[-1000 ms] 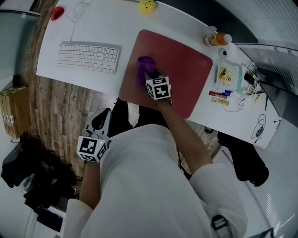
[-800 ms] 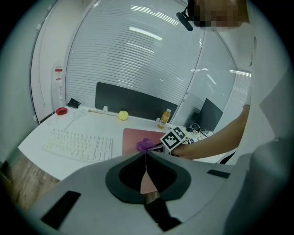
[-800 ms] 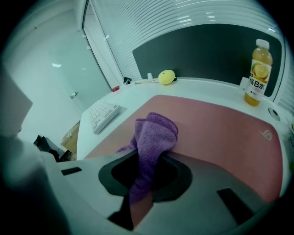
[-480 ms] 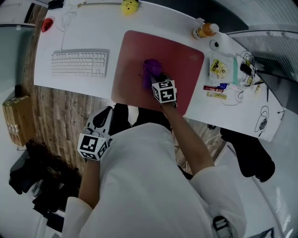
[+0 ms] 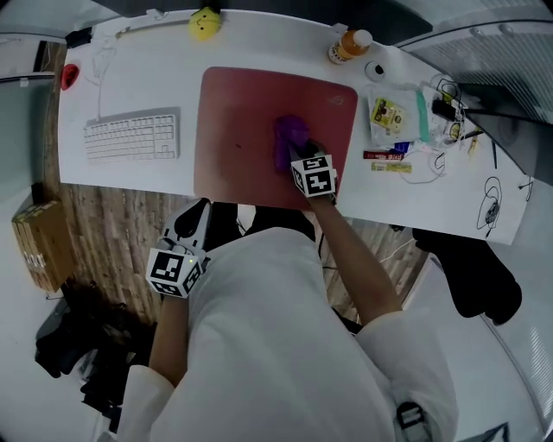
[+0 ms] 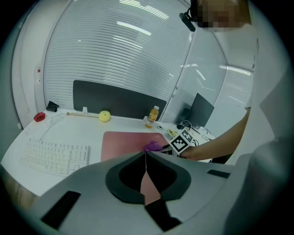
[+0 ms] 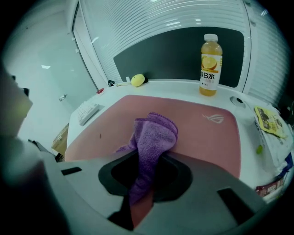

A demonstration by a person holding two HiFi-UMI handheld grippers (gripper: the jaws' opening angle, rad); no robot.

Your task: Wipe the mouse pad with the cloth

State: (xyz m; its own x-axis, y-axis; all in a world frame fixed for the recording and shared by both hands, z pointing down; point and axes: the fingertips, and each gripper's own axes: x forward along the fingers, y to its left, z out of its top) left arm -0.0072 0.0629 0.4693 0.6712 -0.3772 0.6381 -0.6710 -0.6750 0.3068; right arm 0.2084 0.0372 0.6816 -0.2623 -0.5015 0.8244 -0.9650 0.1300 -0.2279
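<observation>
nearest: left gripper [image 6: 146,155] held low by the person's body, short of the desk [image 5: 130,82] edge; jaws brought together, tips meeting, nothing between them

right gripper [image 7: 148,160] reaches over the near edge onto the mouse pad [image 5: 238,121]; jaws clamped on the purple cloth [image 7: 154,133], one end pinched between them, the rest bunched out in front and lying on the pad

cloth sits right of the pad's middle, toward its near edge; pad is dusty red with a pale logo at the far right corner, flat on the white desk

left of pad, apart from it: white keyboard [image 5: 132,136]

right of pad: snack packets [image 5: 384,112] and loose cables

far edge: orange drink bottle [image 7: 210,64] upright, just past the pad's far right corner; small yellow object [image 5: 204,24], maybe a toy, too small to tell, beyond the far left corner
</observation>
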